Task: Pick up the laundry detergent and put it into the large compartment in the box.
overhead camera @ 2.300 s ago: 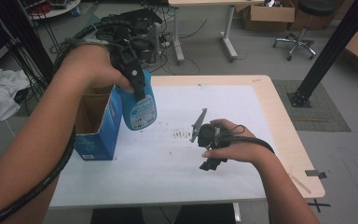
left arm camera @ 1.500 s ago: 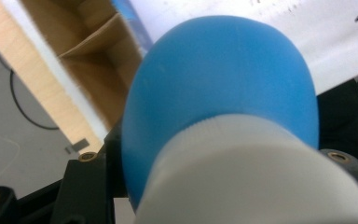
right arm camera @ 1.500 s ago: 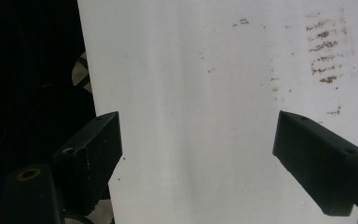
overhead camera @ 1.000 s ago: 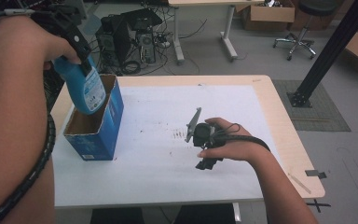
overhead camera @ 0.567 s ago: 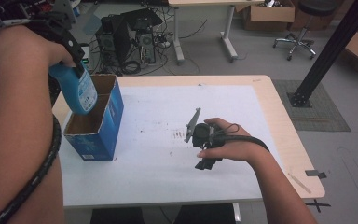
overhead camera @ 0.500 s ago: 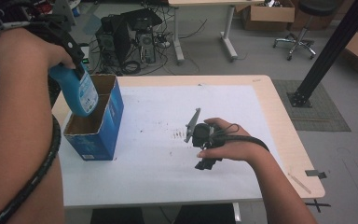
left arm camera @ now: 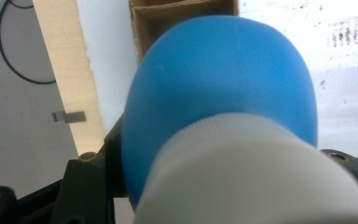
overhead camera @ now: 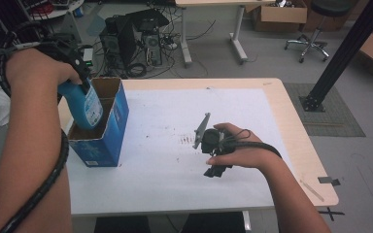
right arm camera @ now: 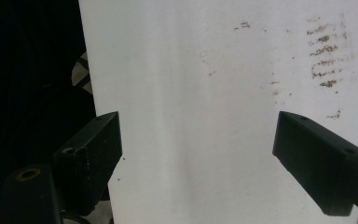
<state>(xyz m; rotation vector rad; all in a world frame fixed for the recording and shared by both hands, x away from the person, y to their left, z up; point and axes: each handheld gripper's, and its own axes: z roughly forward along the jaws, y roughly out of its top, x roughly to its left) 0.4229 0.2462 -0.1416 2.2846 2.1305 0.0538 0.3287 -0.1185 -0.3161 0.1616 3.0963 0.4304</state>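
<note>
A blue bottle (overhead camera: 85, 104) with a white cap stands tilted with its lower end inside an open blue cardboard box (overhead camera: 112, 127) at the table's left. My left gripper (overhead camera: 74, 77) is shut on the bottle's top end. In the left gripper view the bottle (left arm camera: 219, 79) bulges between the jaws of the left gripper (left arm camera: 223, 186), with the box's brown inside (left arm camera: 182, 14) beyond it. My right gripper (overhead camera: 215, 168) rests mid-table under the hand, with its grey plate (overhead camera: 201, 130) sticking up. The right gripper (right arm camera: 196, 149) stands open over bare white sheet.
A white sheet (overhead camera: 165, 111) with dark smudges (overhead camera: 187, 140) covers the wooden table (overhead camera: 301, 141). Computer towers and cables (overhead camera: 136, 39) sit on the floor behind. A black post (overhead camera: 342, 53) rises at the right. A tape strip (overhead camera: 329, 180) lies at the table's right corner.
My left gripper carried the blue bottle leftward from over the table to above the box, then lowered it into the box. The right hand and gripper stayed put.
</note>
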